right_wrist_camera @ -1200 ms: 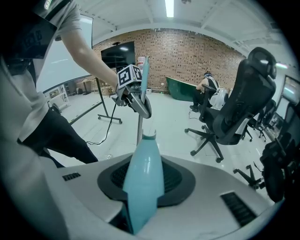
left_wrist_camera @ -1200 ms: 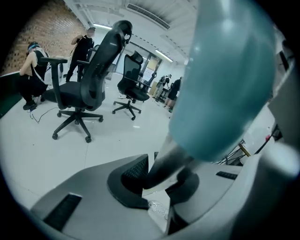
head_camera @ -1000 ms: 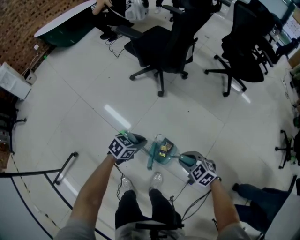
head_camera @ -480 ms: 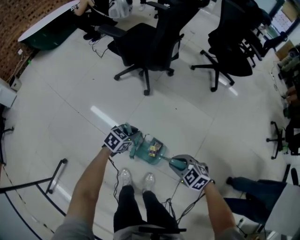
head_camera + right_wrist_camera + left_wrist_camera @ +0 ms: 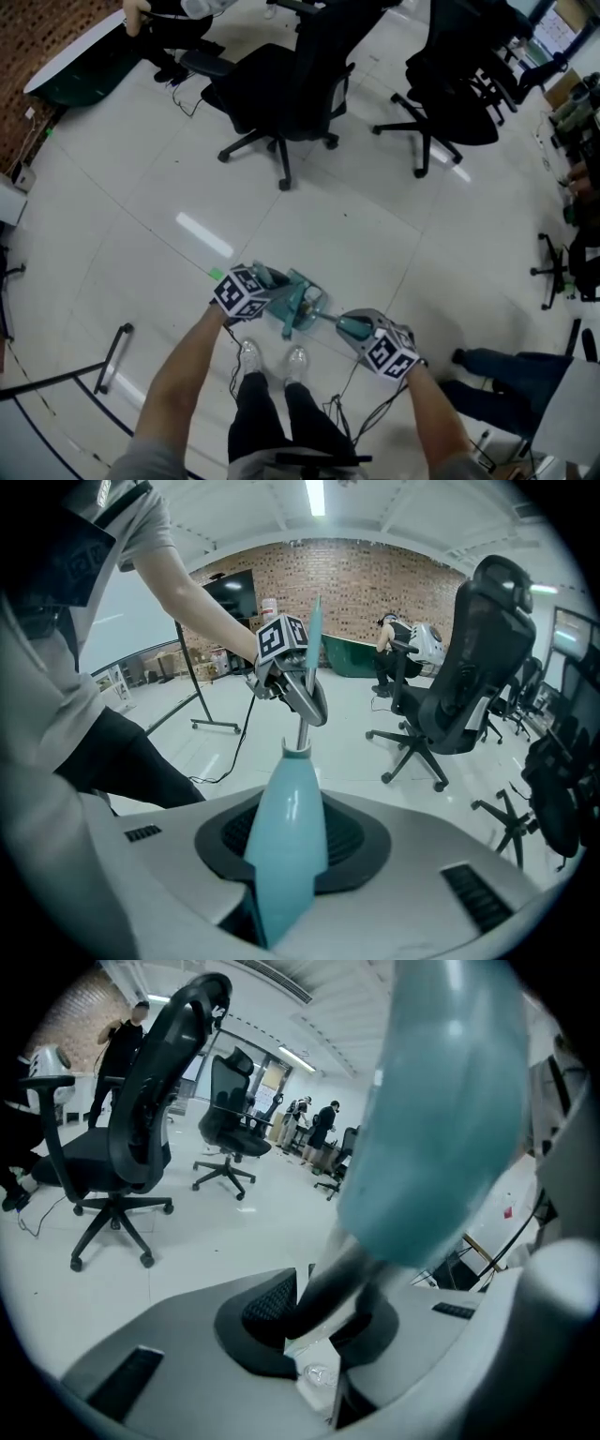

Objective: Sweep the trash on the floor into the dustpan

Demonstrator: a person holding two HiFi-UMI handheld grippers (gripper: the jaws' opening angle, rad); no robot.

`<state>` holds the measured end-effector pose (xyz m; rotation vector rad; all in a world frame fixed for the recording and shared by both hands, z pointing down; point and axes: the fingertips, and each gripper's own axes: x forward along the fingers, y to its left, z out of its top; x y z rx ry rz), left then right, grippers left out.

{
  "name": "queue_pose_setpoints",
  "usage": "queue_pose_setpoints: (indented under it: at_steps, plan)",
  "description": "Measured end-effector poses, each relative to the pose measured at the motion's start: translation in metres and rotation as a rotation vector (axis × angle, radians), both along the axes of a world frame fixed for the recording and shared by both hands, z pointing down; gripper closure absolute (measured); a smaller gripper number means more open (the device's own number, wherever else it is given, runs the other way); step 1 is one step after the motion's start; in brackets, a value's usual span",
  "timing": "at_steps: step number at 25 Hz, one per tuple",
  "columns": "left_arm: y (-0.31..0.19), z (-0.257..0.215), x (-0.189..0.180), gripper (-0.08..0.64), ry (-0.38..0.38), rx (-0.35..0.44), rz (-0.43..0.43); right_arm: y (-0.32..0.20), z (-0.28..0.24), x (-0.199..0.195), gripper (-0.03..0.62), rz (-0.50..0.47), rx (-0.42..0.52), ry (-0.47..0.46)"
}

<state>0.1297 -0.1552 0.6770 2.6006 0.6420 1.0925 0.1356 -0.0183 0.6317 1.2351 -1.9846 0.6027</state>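
fingers (image 5: 356,844) above glossy white floor tiles (image 5: 122,187), office chairs (image 5: 281,84) beyond

Logging floor (image 5: 309,225) as glossy, smooth tile; dustpan handle (image 5: 284,836) as shiny teal plastic; chair (image 5: 272,84) as matt black cloth; wall (image 5: 375,578) as rough brick.

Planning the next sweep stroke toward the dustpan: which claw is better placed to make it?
Left. The left claw grips the brush beside the dustpan; the right claw is clamped on the dustpan handle, holding it.
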Motion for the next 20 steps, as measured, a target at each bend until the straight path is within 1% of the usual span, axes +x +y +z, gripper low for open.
queue_pose_setpoints:
  at_steps: [3, 6, 8, 14, 17, 20]
  plan:
    - [-0.001, -0.008, -0.002, 0.52, 0.004, 0.013, -0.035, 0.002, -0.002, 0.0, 0.489, 0.013, 0.021, -0.002]
    - [-0.005, -0.019, -0.006, 0.52, 0.026, 0.042, -0.071, 0.002, -0.006, 0.003, 0.489, 0.03, 0.036, -0.001]
    - [-0.011, -0.027, -0.01, 0.52, 0.035, 0.059, -0.103, -0.002, -0.011, 0.003, 0.489, 0.059, 0.049, -0.009]
    - [-0.035, -0.052, -0.023, 0.522, 0.055, 0.085, -0.188, -0.019, -0.023, -0.005, 0.489, 0.074, 0.086, 0.005]
    - [-0.048, -0.068, -0.036, 0.522, 0.068, 0.101, -0.23, -0.032, -0.028, -0.007, 0.489, 0.112, 0.104, 0.006]
    - [-0.063, -0.084, -0.05, 0.522, 0.079, 0.126, -0.282, -0.048, -0.028, -0.004, 0.489, 0.174, 0.123, 0.022]
